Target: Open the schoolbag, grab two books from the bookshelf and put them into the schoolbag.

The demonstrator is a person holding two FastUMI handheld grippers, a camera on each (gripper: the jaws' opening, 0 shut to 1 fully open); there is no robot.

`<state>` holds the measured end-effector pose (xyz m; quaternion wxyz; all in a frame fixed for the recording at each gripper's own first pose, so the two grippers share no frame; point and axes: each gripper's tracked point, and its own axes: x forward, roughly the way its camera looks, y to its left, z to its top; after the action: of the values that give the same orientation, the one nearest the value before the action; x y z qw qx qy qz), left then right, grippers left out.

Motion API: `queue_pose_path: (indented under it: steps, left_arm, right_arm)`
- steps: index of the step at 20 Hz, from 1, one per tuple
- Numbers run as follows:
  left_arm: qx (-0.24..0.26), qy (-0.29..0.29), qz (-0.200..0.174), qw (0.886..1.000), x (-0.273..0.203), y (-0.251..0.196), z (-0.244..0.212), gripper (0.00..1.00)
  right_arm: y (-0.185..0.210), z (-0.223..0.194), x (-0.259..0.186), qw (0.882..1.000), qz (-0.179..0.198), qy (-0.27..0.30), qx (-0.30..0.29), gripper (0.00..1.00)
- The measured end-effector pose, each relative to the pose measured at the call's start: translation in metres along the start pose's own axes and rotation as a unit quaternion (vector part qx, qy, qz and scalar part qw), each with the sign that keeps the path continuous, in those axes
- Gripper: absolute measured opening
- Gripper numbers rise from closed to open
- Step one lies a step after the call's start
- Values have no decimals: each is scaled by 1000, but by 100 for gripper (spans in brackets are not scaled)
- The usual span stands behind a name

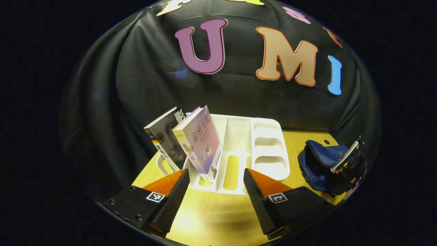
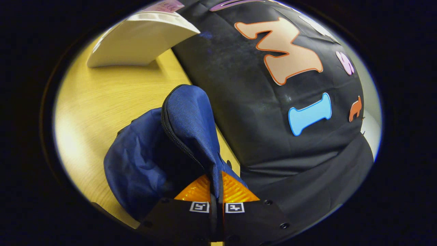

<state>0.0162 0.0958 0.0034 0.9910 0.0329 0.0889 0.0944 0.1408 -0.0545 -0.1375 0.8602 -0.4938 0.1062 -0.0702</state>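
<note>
Two books lean in the white bookshelf [image 1: 269, 150]: a pink and purple one [image 1: 201, 140] and, to its left, one with a painted portrait on its cover [image 1: 165, 140]. My left gripper [image 1: 216, 194] stands open just in front of the rack, nothing between its fingers. The blue schoolbag [image 1: 317, 164] lies on the wooden table to the right. In the right gripper view the schoolbag [image 2: 164, 147] has its zip open and its flap [image 2: 191, 116] lifted. My right gripper [image 2: 215, 191] is shut on the flap's edge. That gripper [image 1: 348, 164] also shows at the bag in the left gripper view.
The wooden table [image 1: 211, 218] runs up to the black cloth wall behind the rack and bag. The rack's right slots [image 1: 269, 136] hold no books. The rack's end [image 2: 136, 37] sits at the top left in the right gripper view, with bare table [image 2: 102, 95] between it and the bag.
</note>
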Motion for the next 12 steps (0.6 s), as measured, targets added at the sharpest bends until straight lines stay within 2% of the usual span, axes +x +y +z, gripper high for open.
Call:
queue_pose_path:
  steps: [2, 3, 5, 6, 9, 12]
  left_arm:
    - [12, 3, -1, 1000, 3, 10, 12, 96]
    - [18, 5, -5, 1000, 5, 13, 19, 93]
    - [29, 12, -15, 999, 10, 20, 34, 93]
    - [31, 13, -19, 999, 14, 23, 41, 93]
    - [21, 34, -34, 999, 26, 35, 59, 92]
    - [-6, 80, -51, 995, 39, 44, 68, 92]
  right_arm:
    - [-6, 0, 0, 1000, 7, -1, 9, 0]
    - [-9, -1, -1, 1000, 9, -1, 13, 3]
    - [-17, -2, -2, 1000, 6, -3, 19, 1]
    - [-20, -1, -5, 1000, 4, -4, 20, 3]
    - [-30, 0, -9, 1000, 0, -5, 27, 0]
    - [-36, -2, -14, 999, -5, -4, 39, 0]
